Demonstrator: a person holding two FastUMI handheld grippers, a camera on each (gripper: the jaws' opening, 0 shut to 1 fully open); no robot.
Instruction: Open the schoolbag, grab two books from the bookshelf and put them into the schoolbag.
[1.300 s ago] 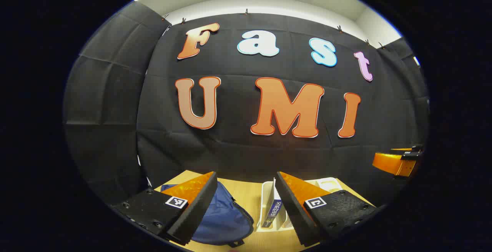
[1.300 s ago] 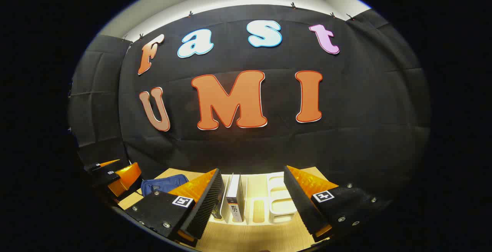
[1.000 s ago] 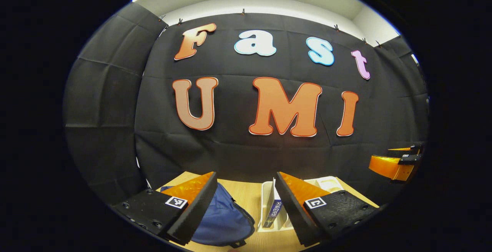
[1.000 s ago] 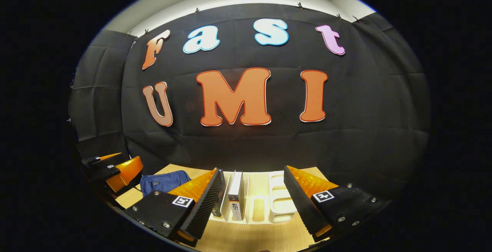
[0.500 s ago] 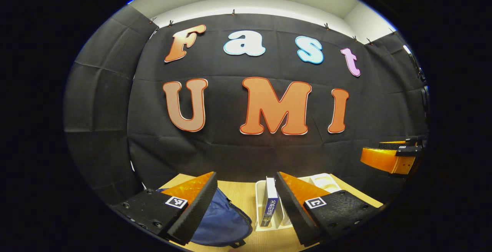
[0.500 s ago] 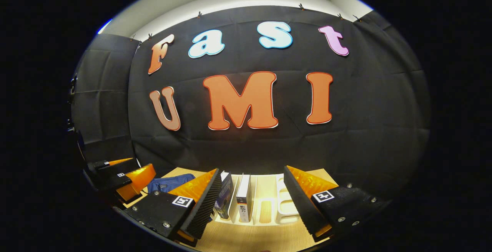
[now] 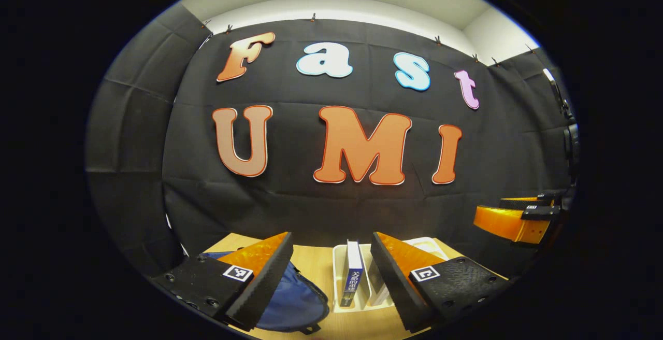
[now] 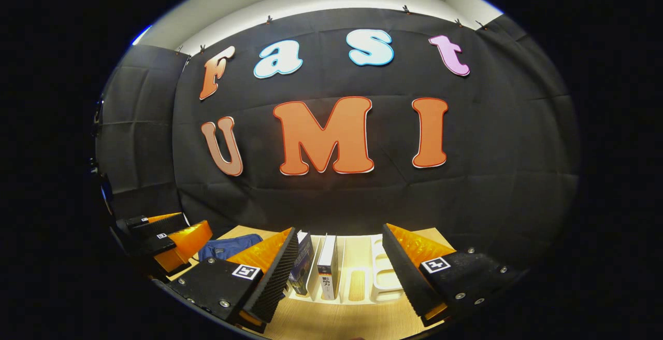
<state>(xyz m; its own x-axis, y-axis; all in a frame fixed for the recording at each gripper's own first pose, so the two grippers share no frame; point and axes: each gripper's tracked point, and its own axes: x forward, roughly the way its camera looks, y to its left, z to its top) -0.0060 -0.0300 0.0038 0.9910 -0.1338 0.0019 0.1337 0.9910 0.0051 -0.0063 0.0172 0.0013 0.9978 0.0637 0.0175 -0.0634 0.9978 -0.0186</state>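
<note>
A blue schoolbag (image 7: 292,301) lies on the wooden table, low in the left gripper view, partly behind my left gripper's own left finger; it also shows as a blue schoolbag (image 8: 230,247) at left in the right gripper view. A white bookshelf rack (image 8: 386,285) stands beyond my right gripper (image 8: 339,275), holding a dark book (image 8: 302,270) and a white-spined book (image 8: 327,268). In the left gripper view the rack (image 7: 337,278) holds a blue-spined book (image 7: 352,275). My left gripper (image 7: 331,278) is open and empty above the table. My right gripper is open too.
The light wooden table (image 8: 331,322) runs under both grippers, ending at the black cloth wall. The other gripper (image 7: 513,218) hangs at right in the left gripper view, and the left one (image 8: 160,239) at left in the right gripper view.
The left gripper view has shifted rightward, so the rack and blue-spined book moved toward its centre. The right gripper view also panned a little, bringing the dark book into sight.
</note>
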